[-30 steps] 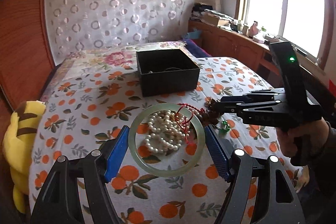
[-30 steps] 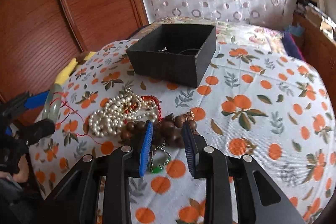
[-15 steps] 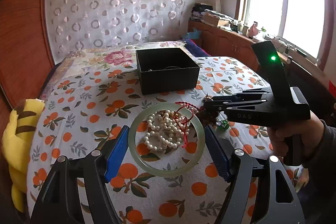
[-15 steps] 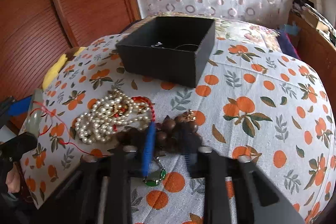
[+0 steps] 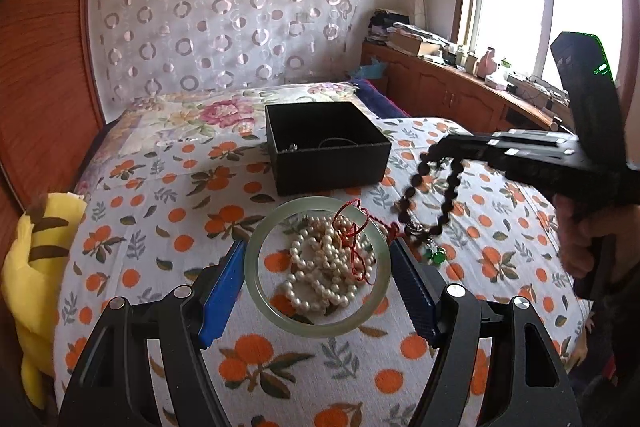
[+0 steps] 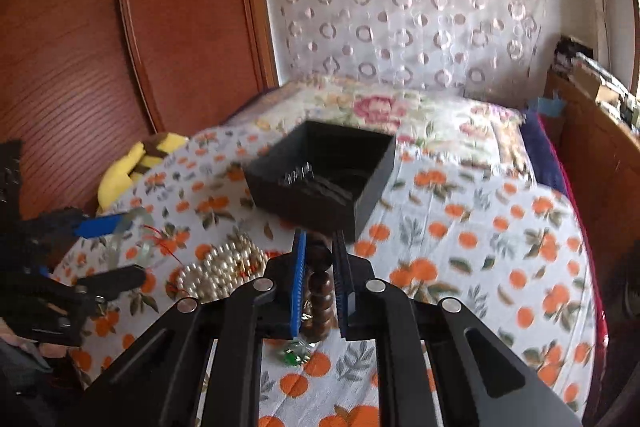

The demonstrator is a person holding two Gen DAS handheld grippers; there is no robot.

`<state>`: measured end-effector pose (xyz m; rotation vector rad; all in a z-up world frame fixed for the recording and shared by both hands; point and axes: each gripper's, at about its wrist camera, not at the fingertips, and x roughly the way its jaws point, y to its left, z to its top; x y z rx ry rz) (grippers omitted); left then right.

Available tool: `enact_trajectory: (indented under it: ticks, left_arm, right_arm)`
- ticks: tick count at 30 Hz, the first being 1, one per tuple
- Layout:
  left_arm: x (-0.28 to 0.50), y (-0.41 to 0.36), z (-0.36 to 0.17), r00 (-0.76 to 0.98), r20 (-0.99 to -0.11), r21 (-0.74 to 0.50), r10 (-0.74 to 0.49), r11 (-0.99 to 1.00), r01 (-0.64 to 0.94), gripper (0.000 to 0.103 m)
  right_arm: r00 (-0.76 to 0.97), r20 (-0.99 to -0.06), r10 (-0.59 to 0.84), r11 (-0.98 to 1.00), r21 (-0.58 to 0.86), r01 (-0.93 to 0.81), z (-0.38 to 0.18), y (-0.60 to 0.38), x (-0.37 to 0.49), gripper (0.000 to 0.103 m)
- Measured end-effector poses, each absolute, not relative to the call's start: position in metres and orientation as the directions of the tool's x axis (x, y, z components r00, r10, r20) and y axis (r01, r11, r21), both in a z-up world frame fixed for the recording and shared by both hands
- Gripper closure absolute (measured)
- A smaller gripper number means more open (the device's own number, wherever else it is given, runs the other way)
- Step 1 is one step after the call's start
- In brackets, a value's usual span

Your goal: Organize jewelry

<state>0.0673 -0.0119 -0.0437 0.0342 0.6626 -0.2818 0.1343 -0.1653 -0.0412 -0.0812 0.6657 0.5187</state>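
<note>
My left gripper is shut on a pale green jade bangle and holds it above the bedspread. Through the ring I see a pearl necklace tangled with a red cord. My right gripper is shut on a dark wooden bead string and lifts it; in the left wrist view the beads hang from its tips, the lower end with a green pendant still on the bed. The open black box stands just behind, with small items inside.
The bed has an orange-print cover. A yellow plush toy lies at the left edge. A wooden headboard is at the left. A wooden cabinet with clutter stands under the window at the right.
My right gripper closed on the wooden beads and rose with them toward the box. My left gripper kept hold of the bangle and barely moved.
</note>
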Motion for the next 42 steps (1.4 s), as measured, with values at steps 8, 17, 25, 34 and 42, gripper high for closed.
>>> enact_trajectory:
  ticks: [8,17,25,34,42]
  left_arm:
    - [0.101,-0.014,-0.03,0.756,-0.606,-0.04,-0.248,0.958,0.282,0.034]
    - [0.14,-0.018,-0.011,0.765,-0.594,-0.029,-0.248,0.957,0.288,0.034]
    - [0.178,-0.02,-0.008,0.756,-0.61,-0.019,-0.237,0.958,0.285,0.034]
    - [0.225,-0.027,-0.013,0.728,-0.649,-0.001,-0.222,0.957,0.29,0.034]
    - [0.253,-0.04,-0.021,0.707,-0.672,0.007,-0.221,0.952,0.304,0.034]
  right_arm:
    - [0.703,-0.541,0.462,0.851,0.047,-0.523,0.0,-0.162,0.144,0.088]
    - [0.713,-0.48,0.511,0.825,0.039,-0.564,0.035,-0.153,0.181,0.088]
    - [0.676,-0.513,0.528,0.81,0.067,-0.582,0.015,-0.146,0.226,0.088]
    - [0.618,-0.592,0.518,0.834,0.189,-0.518,-0.045,-0.153,0.259,0.084]
    - [0.68,-0.556,0.477,0.869,0.183,-0.46,-0.045,-0.179,0.26,0.071]
